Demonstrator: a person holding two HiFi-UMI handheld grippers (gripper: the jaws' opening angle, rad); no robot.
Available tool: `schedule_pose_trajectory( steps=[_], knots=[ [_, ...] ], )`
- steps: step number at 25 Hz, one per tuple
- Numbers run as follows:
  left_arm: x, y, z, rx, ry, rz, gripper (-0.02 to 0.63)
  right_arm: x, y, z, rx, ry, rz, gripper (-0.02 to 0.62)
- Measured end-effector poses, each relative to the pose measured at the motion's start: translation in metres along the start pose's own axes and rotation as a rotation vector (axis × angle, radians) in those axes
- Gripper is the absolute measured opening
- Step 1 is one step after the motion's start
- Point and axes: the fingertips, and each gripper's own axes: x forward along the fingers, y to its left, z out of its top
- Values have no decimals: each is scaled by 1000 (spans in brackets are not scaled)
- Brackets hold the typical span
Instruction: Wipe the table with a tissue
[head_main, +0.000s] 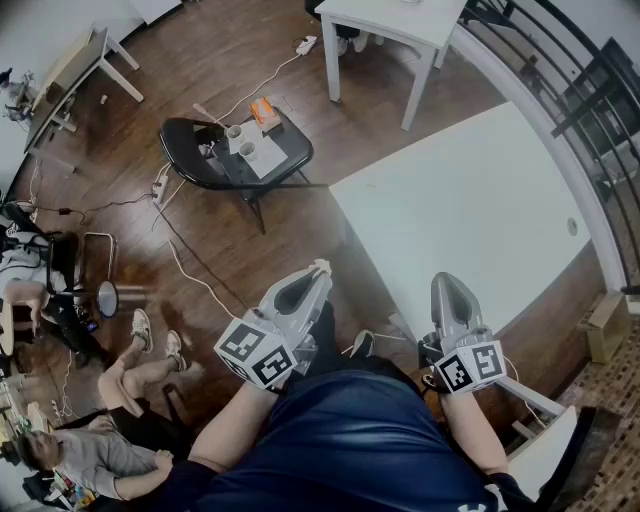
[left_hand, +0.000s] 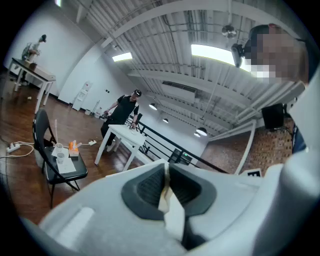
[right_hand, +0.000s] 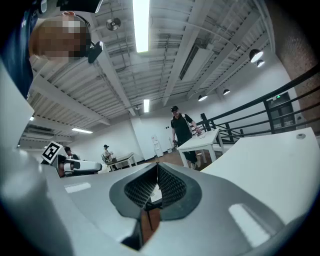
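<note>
My left gripper (head_main: 318, 272) is held near my body, left of the large white table (head_main: 470, 210), and points up and away. It is shut on a white tissue (left_hand: 173, 212), a strip pinched between the dark pads; a small tuft of tissue (head_main: 321, 265) pokes out at its tip. My right gripper (head_main: 446, 283) hovers at the table's near edge, shut with nothing in it. In the right gripper view the jaws (right_hand: 157, 170) meet at the tips and the white table (right_hand: 270, 165) spreads to the right.
A black folding chair (head_main: 190, 160) on the wooden floor carries two cups (head_main: 241, 141) and an orange tissue pack (head_main: 263, 110). Cables run across the floor. A second white table (head_main: 390, 25) stands far back. A black railing (head_main: 600, 90) borders the right. People sit at lower left.
</note>
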Motion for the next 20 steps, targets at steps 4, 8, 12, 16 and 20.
schedule_pose_trajectory(
  steps=[4,8,12,16,20],
  knots=[
    [36,32,17,-1,20,-28,25,44,-16,8,0,-9,-40,12],
    [71,66,46,-8,64,-64,26,89,-23,18,1,-10,-98,12],
    [97,110,68,-44,79,-118,26,134,-24,21,-15,-3,-157,12],
    [123,156,74,-217,112,-176,25,166,-32,22,-9,1,-225,12],
    [148,193,79,-660,68,-265,25,184,-44,24,-2,10,-268,12]
  ],
)
